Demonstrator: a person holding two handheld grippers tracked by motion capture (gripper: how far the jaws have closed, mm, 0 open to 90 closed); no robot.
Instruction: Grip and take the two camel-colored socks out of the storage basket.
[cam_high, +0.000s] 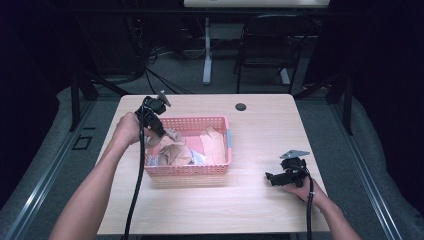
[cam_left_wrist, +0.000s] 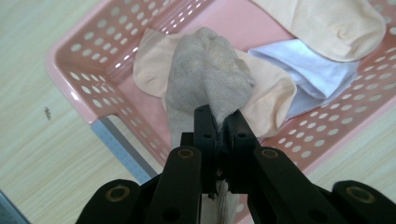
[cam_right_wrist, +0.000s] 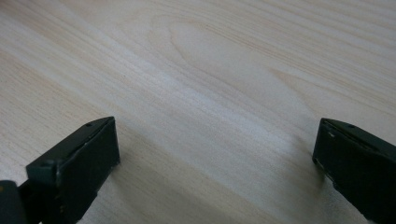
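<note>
The left gripper (cam_left_wrist: 218, 123) pinched a grey sock (cam_left_wrist: 205, 70) above the pink basket's (cam_high: 187, 170) left end; the right gripper (cam_right_wrist: 215, 154) rested wide open on the table (cam_high: 260, 125). That thin pinch could slip, or snag the peach sock (cam_left_wrist: 149, 60) beneath.

One pink perforated basket (cam_high: 220, 169) stands on the one wooden tabletop (cam_high: 260, 135), and the left gripper view gives the clearest count of the cloth pieces in it: one grey sock (cam_left_wrist: 205, 77), two peach-coloured socks (cam_left_wrist: 154, 56) (cam_left_wrist: 327, 23) and one white piece (cam_left_wrist: 313, 74), four in all, though the heap may hide more. There are two grippers, the left gripper (cam_high: 156, 131) and the right gripper (cam_high: 270, 176), each with two black fingers (cam_right_wrist: 79, 158). Behind the tabletop stands one dark chair (cam_high: 270, 45).
</note>
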